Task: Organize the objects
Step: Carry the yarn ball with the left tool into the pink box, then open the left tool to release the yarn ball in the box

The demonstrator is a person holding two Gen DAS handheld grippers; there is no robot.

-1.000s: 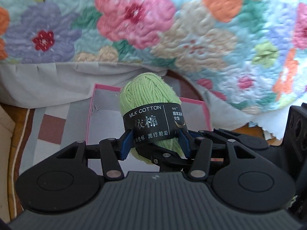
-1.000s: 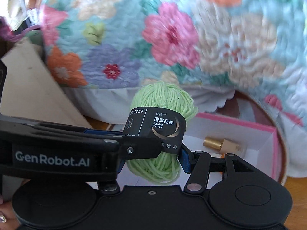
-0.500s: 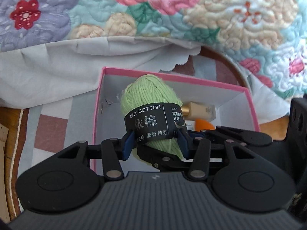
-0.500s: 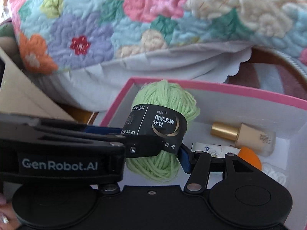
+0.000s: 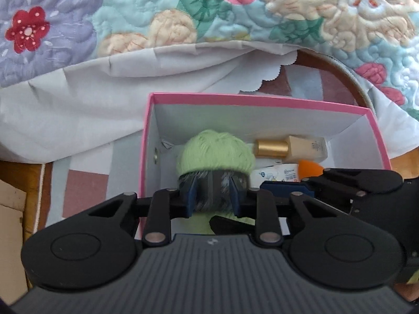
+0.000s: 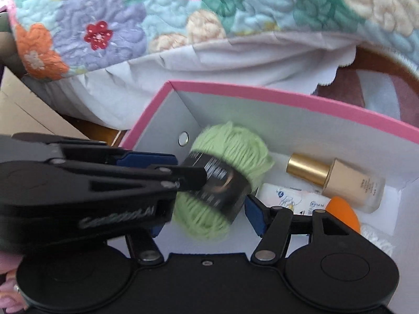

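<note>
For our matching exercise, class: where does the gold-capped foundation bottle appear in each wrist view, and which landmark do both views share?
Left wrist view: the foundation bottle lies right of centre, on its side in the pink box, just right of the green yarn ball.
Right wrist view: the bottle lies at mid-right, on its side, gold cap pointing left toward the yarn.
Shared landmark: the orange sponge just below the bottle.

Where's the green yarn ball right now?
In both wrist views the green yarn ball is inside the pink box, at its left end, between the closing left gripper jaws, left of the gold-capped bottle.
</note>
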